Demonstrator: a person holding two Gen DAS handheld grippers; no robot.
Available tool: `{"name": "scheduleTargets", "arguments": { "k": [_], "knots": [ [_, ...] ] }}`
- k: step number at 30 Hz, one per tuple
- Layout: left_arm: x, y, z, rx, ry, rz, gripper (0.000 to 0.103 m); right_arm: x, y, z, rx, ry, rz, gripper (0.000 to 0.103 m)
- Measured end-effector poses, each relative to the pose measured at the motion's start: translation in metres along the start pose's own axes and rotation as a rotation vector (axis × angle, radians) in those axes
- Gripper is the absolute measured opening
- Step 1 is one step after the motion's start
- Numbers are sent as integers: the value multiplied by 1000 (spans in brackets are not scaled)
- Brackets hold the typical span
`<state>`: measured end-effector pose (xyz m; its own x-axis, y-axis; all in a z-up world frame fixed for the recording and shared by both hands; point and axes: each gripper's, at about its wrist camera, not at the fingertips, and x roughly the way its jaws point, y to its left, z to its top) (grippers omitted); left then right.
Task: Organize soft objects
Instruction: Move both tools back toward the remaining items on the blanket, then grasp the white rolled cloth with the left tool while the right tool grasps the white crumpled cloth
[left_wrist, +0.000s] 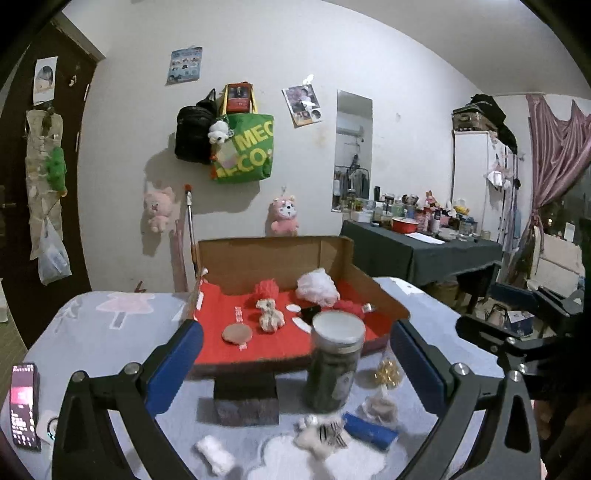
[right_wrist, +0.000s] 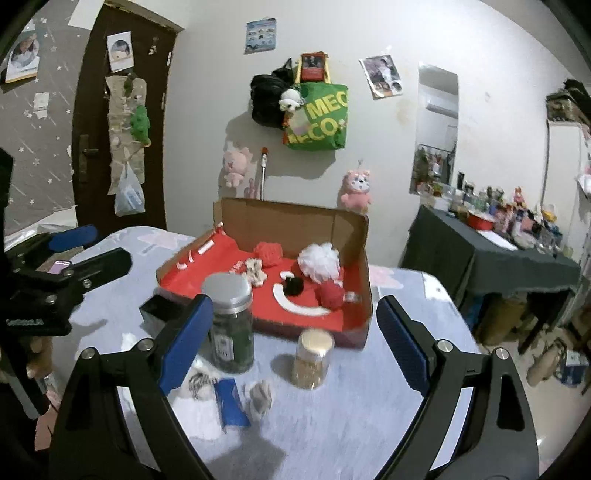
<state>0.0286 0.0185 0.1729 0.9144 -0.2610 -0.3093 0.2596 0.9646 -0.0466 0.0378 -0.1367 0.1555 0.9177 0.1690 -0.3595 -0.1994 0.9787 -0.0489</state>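
Both grippers wide apart, nothing gripped. Left gripper (left_wrist: 295, 365) low in the left wrist view, blue fingers (left_wrist: 173, 365) released, with a dark jar (left_wrist: 332, 362) standing between them but untouched. Right gripper (right_wrist: 295, 339) low in the right wrist view, blue fingers (right_wrist: 400, 341) let go too, nothing pressed between them, a small gold-lidded jar (right_wrist: 312, 356) just in front.

Cardboard box (left_wrist: 280, 254) with a red lining in the middle of the frame, on the pale blue desk (left_wrist: 110, 325). Inside the box: a white puff (right_wrist: 319, 260), a red puff (right_wrist: 269, 253), another red ball (right_wrist: 331, 293) and a small cream plush toy (left_wrist: 269, 314).

Still on the desk, near the bottom of the frame: a small striped plush (left_wrist: 321, 435), a blue pouch (right_wrist: 231, 406), a grey plush (right_wrist: 260, 397). Phone (left_wrist: 25, 404) at lower left.
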Motion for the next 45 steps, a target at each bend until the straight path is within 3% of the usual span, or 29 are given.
{"name": "scheduleTargets", "arguments": {
  "k": [19, 34, 38, 41, 43, 45],
  "knots": [
    [35, 15, -96, -89, 241, 44, 103, 45, -2, -98, 100, 176, 6, 91],
    [52, 60, -113, -165, 340, 171, 101, 78, -4, -109, 130, 246, 34, 91],
    [56, 75, -116, -194, 368, 193, 96, 92, -7, -109, 168, 280, 85, 91],
    [61, 81, -119, -206, 392, 204, 85, 101, -7, -107, 175, 297, 104, 89],
    [65, 84, -121, -211, 409, 194, 76, 107, -7, -105, 179, 310, 125, 82],
    [68, 82, -122, -197, 412, 189, 58, 112, -6, -105, 182, 326, 147, 60]
  ]
}}
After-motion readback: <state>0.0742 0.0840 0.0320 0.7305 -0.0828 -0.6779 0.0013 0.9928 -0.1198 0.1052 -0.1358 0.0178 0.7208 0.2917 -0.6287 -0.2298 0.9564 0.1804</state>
